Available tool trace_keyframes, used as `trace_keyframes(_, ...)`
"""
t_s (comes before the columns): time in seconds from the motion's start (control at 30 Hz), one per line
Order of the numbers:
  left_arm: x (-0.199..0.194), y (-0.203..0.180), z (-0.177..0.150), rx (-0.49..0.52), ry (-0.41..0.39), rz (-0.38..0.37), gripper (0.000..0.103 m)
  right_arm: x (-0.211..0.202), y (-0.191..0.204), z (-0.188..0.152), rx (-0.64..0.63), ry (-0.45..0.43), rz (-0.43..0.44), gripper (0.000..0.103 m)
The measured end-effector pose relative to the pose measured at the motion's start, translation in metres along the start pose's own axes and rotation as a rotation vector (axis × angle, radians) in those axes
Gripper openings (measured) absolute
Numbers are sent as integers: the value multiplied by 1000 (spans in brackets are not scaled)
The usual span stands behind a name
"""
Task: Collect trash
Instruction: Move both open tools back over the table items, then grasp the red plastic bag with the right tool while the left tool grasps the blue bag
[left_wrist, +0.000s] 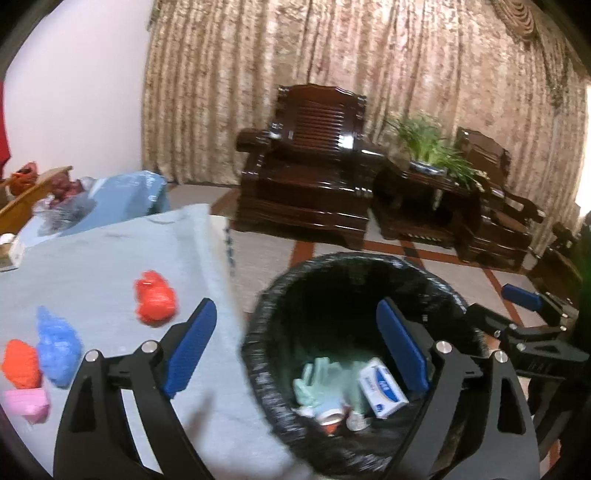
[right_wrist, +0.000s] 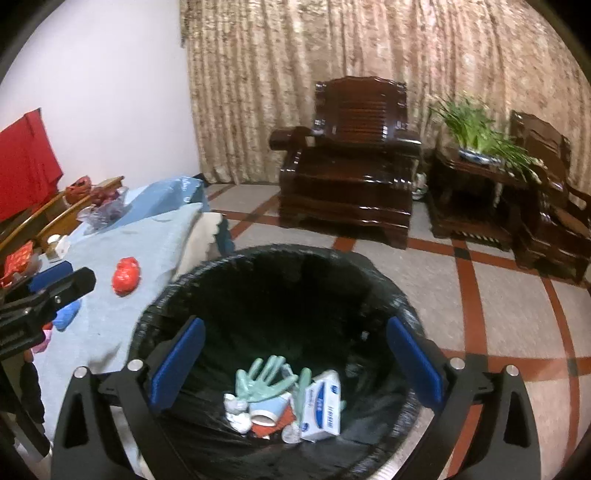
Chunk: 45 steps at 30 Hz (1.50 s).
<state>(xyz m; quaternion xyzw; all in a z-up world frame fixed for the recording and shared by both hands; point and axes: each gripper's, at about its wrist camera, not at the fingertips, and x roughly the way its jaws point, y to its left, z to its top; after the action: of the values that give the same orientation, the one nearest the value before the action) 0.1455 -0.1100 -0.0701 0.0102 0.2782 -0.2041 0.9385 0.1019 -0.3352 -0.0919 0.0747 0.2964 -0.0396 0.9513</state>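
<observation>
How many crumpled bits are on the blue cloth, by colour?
Red: 1
Orange: 1
Blue: 1
Pink: 1
Total: 4

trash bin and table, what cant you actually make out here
- Bin bottom, right wrist view: glove and white box cover whatever lies under them.
- White box print, both views: too blurred to read.
- Pink item, left wrist view: cut by the frame edge, identity unclear.
- Far table clutter, left wrist view: small and blurred.
</observation>
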Motion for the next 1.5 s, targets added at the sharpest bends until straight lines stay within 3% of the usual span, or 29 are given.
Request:
trace_keyframes(0.43, -56, 109, -11, -112, -38, 234, 88, 26, 117, 20, -131, -19, 195, 97)
trace_keyframes(0.83, -65, 204, -24, -193, -20, 412, 88, 84, 208, 28, -175, 9, 301, 97)
trace_keyframes(1.3, -19, 260, -36, -258, 38, 457, 88, 177, 261, 19, -216, 108, 287, 96)
trace_keyframes(1.5, -1, 269, -40, -272, 62, 451, 88, 206, 266, 16, -208, 158, 274, 86)
